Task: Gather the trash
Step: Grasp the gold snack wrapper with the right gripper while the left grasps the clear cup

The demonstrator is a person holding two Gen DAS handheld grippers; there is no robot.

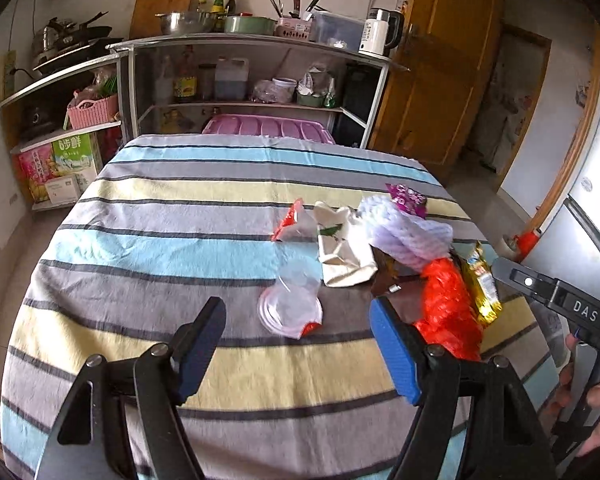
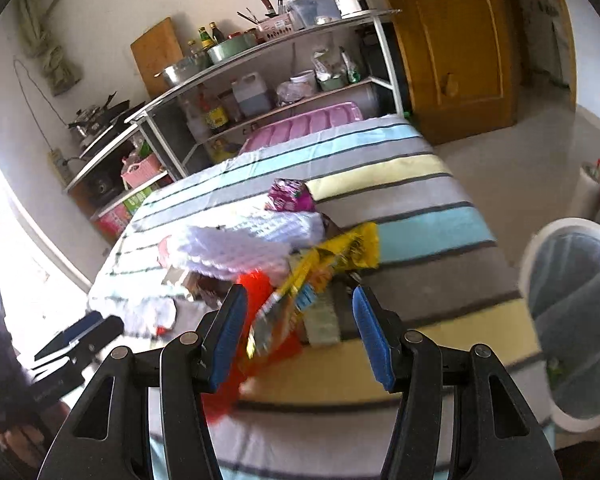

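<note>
Hovering over litter heap on striped bench (image 1: 148,240): left gripper (image 1: 298,334) fingers spread, nothing between, clear plastic lid (image 1: 290,312) just ahead. Right gripper (image 2: 300,326) fingers likewise apart, empty, angled down at yellow snack wrapper (image 2: 340,254) and red wrapper (image 2: 256,292). Heap also holds white foam netting (image 1: 408,232), purple packet (image 1: 406,198). White bin (image 2: 572,320) stands beside bench near heap, likely for short drop.

Your left gripper (image 1: 296,338) hovers with jaws apart above the striped tablecloth (image 1: 160,240), a clear plastic lid (image 1: 288,308) between them, a red bag (image 1: 448,312) beside its right finger.
</note>
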